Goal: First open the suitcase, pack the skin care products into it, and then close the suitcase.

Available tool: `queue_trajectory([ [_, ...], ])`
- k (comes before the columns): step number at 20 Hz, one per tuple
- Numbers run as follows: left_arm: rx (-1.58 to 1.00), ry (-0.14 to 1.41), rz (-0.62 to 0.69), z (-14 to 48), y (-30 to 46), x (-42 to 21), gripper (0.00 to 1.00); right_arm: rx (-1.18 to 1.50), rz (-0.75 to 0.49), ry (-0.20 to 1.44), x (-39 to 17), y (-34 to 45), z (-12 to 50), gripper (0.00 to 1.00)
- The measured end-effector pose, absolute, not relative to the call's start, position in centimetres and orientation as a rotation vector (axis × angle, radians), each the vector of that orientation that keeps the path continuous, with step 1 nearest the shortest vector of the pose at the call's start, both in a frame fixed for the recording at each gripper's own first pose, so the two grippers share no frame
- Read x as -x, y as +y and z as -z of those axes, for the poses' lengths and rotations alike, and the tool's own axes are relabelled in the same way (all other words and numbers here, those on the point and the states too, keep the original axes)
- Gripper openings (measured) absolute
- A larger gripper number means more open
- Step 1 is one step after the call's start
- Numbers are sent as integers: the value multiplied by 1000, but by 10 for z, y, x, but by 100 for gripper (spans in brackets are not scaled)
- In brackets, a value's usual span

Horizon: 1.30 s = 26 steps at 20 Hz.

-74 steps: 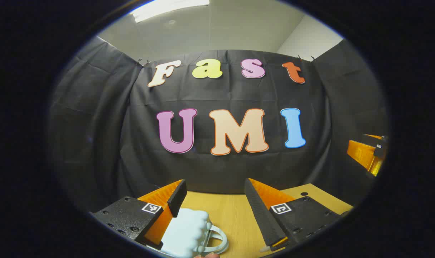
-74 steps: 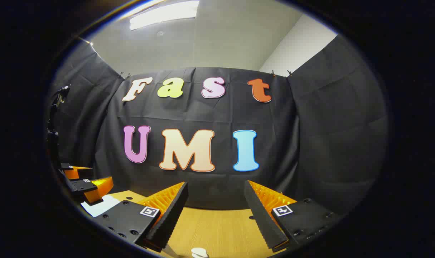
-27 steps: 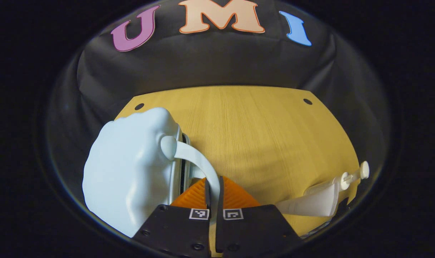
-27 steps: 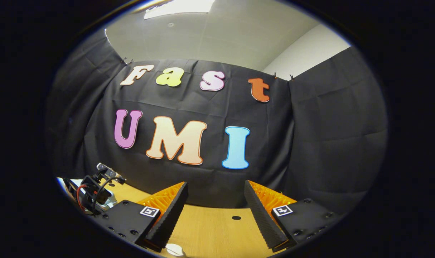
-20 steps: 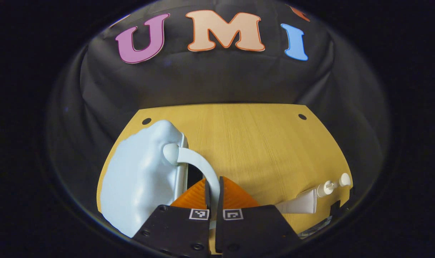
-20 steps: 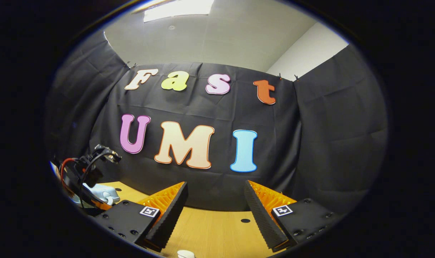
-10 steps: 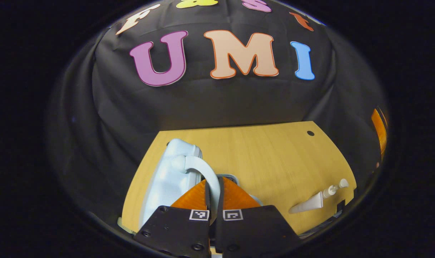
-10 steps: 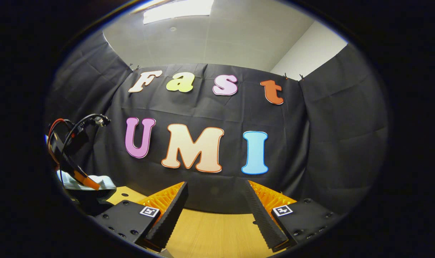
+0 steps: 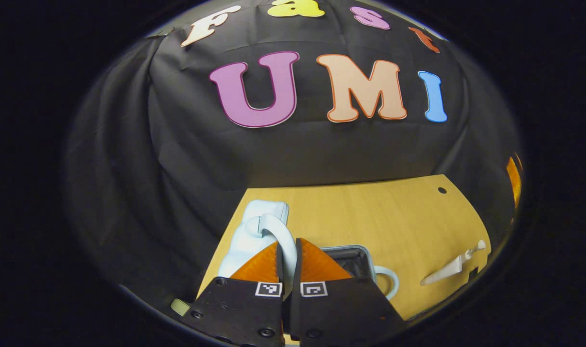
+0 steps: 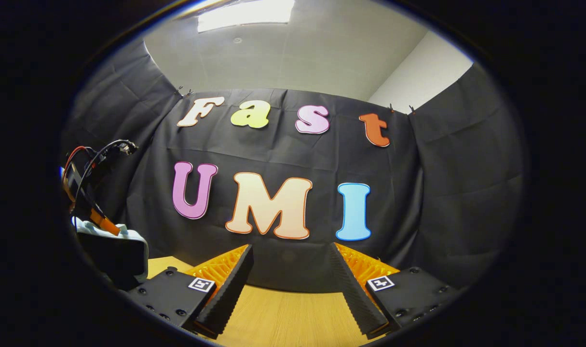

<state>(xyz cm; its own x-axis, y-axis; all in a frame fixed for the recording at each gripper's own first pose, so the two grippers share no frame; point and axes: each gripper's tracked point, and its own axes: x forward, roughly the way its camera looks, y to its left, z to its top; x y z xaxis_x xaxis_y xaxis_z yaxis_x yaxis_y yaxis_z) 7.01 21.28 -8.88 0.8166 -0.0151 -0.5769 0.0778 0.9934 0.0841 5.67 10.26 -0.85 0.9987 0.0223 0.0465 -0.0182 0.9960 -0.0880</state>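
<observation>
The suitcase lid is held raised by its handle in the clamped left hand-held gripper, the right hand-held gripper stands apart, and the skin care tube on the surface at right is not yet packed

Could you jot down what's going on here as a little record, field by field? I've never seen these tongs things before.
Surface: wooden table
Suitcase: pale blue suitcase, lid raised, dark lining visible inside
Left tongs: left tongs, closed on the lid's handle
Right tongs: right tongs, open, holding nothing, hovering above the table
Skin care product: white pump bottle lying on its side near the table's right edge, not yet packed
Stage: suitcase being opened; packing not begun
</observation>
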Motion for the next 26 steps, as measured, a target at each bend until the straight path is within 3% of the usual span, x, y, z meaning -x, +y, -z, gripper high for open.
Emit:
queue_trajectory([
  [16,-73,601,-114,130,406,-91,0,51,-6,-129,-50,187,-23,98],
  [26,75,776,-168,236,470,-89,0,60,23,-84,-53,198,-13,98],
])
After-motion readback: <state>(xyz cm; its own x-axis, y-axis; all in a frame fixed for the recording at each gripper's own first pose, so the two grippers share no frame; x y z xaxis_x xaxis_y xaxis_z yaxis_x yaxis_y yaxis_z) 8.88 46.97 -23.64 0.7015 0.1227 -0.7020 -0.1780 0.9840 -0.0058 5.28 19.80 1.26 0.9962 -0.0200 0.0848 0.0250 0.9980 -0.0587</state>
